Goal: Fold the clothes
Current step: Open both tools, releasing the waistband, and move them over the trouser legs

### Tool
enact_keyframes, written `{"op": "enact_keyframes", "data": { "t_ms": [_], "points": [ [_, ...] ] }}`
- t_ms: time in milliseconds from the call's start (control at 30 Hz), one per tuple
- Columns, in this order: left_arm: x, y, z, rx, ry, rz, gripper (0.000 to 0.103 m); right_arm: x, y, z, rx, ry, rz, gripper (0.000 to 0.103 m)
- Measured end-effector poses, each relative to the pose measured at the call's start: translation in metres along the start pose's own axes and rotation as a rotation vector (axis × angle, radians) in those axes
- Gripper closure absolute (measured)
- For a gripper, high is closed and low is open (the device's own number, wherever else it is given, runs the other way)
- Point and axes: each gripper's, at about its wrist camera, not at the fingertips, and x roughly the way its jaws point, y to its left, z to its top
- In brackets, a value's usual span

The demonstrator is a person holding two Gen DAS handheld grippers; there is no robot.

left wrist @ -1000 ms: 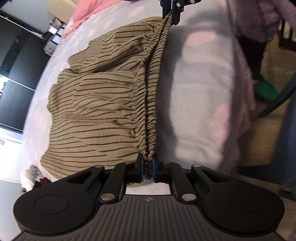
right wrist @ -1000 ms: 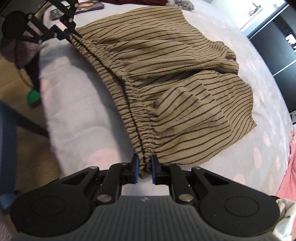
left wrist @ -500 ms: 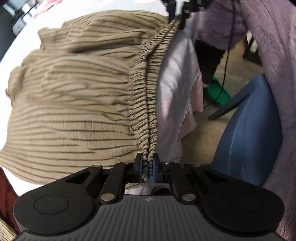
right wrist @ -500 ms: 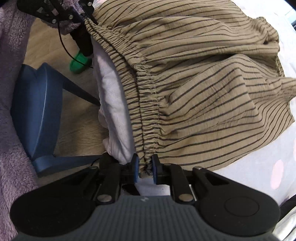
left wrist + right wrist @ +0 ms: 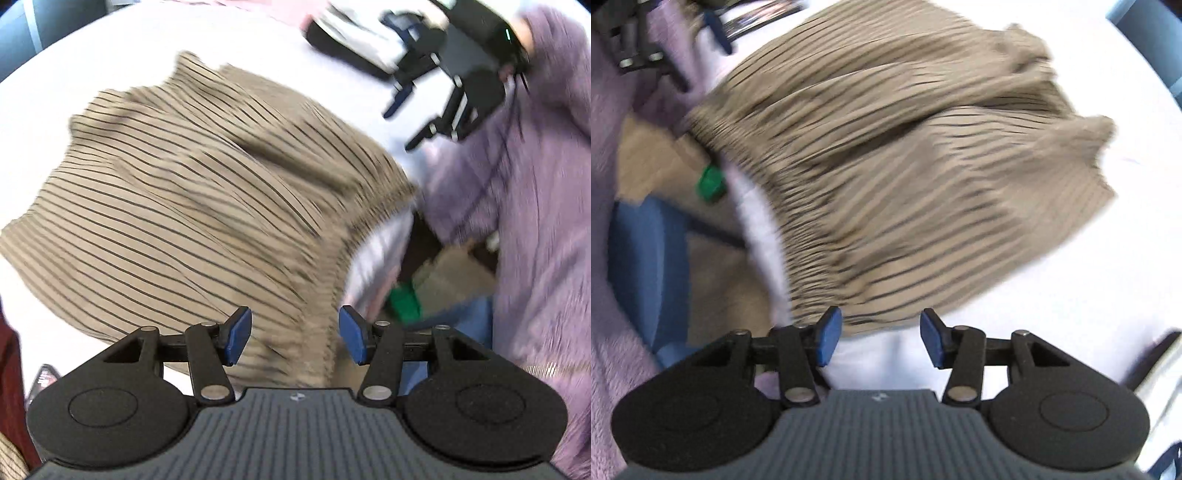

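A tan garment with thin dark stripes (image 5: 192, 206) (image 5: 905, 177) lies bunched on the white bed cover (image 5: 92, 62) (image 5: 1108, 288), its gathered elastic edge near the bed's side. My left gripper (image 5: 295, 338) hangs above that edge with its jaws opening; the cloth lies below the blue pads, which do not press on it. My right gripper (image 5: 875, 338) is likewise opening above the garment's near corner, pads free of cloth. In the left wrist view the right gripper (image 5: 402, 77) shows at the top right, jaws apart. Both views are motion-blurred.
A person in a fuzzy lilac sleeve (image 5: 535, 221) (image 5: 613, 332) stands at the bed's side. A blue chair (image 5: 646, 266), a green slipper (image 5: 709, 182) (image 5: 404, 301) and tan floor (image 5: 646, 166) lie beside the bed. A dark red item (image 5: 11, 354) sits at the left edge.
Both grippers have let go of the elastic edge, opened and lifted away. The garment has dropped onto the bed. The left gripper has rolled.
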Motion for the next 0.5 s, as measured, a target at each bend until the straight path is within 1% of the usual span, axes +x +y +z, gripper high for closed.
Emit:
{"op": "enact_keyframes", "data": {
  "t_ms": [67, 133, 200, 300, 367, 400, 500],
  "points": [
    [-0.01, 0.015, 0.007, -0.034, -0.019, 0.035, 0.053, -0.004, -0.015, -0.002, 0.064, -0.02, -0.033, 0.049],
    [-0.014, 0.035, 0.016, -0.081, -0.021, 0.089, 0.053, -0.008, -0.029, -0.001, 0.136, -0.043, -0.061, 0.046],
    [-0.016, 0.057, 0.022, -0.147, -0.023, 0.151, 0.053, -0.008, -0.046, 0.003, 0.207, -0.069, -0.085, 0.046],
    [-0.021, 0.099, 0.029, -0.284, -0.028, 0.243, 0.053, -0.002, -0.077, 0.015, 0.315, -0.108, -0.116, 0.046],
    [-0.02, 0.132, 0.034, -0.409, -0.011, 0.295, 0.053, 0.002, -0.099, 0.023, 0.393, -0.138, -0.136, 0.046],
    [-0.018, 0.147, 0.034, -0.455, -0.013, 0.317, 0.053, 0.005, -0.11, 0.028, 0.432, -0.155, -0.143, 0.046],
    [-0.011, 0.191, 0.034, -0.536, -0.029, 0.387, 0.053, 0.014, -0.146, 0.037, 0.551, -0.201, -0.163, 0.046]
  ]
}}
